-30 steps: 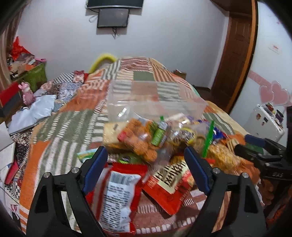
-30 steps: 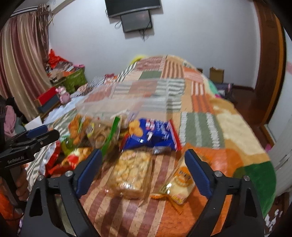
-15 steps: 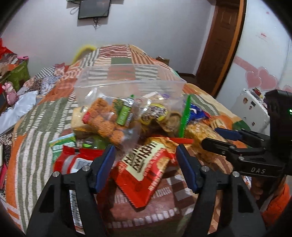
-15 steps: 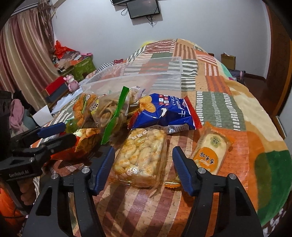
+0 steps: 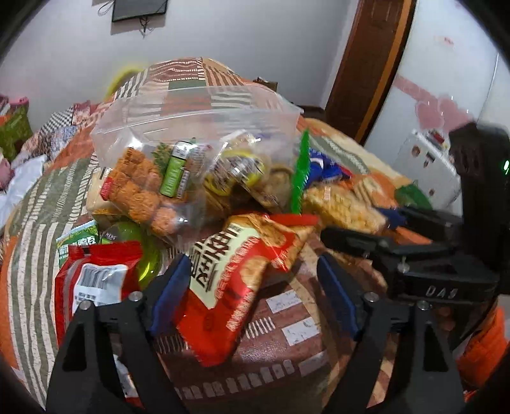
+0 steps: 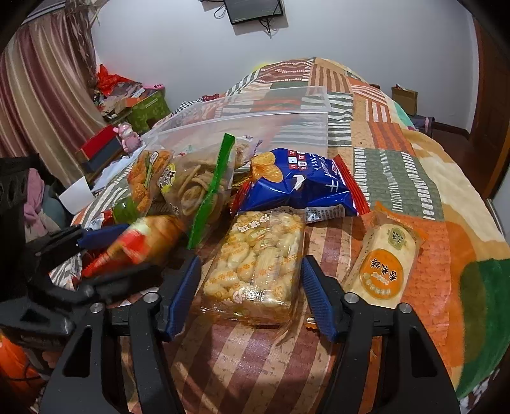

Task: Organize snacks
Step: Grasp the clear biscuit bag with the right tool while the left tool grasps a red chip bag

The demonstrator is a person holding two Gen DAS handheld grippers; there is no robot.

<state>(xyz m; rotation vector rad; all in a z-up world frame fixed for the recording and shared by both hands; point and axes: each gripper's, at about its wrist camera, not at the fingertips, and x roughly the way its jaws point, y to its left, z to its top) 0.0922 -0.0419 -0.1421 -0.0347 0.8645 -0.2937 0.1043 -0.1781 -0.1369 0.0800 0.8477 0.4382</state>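
Red crinkled cracker bag between spread left hand-held gripper, clear puff pack between spread right hand-held gripper

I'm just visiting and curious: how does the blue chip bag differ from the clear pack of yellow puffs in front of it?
The blue chip bag is opaque and printed; the clear pack of yellow puffs shows its contents. The bag looks puffed and crumpled, the pack flatter. The pack lies between the open right gripper's fingers, the bag beyond them. Both rest on the bedspread.

home bedroom | patchwork bed quilt | curtains | wall TV
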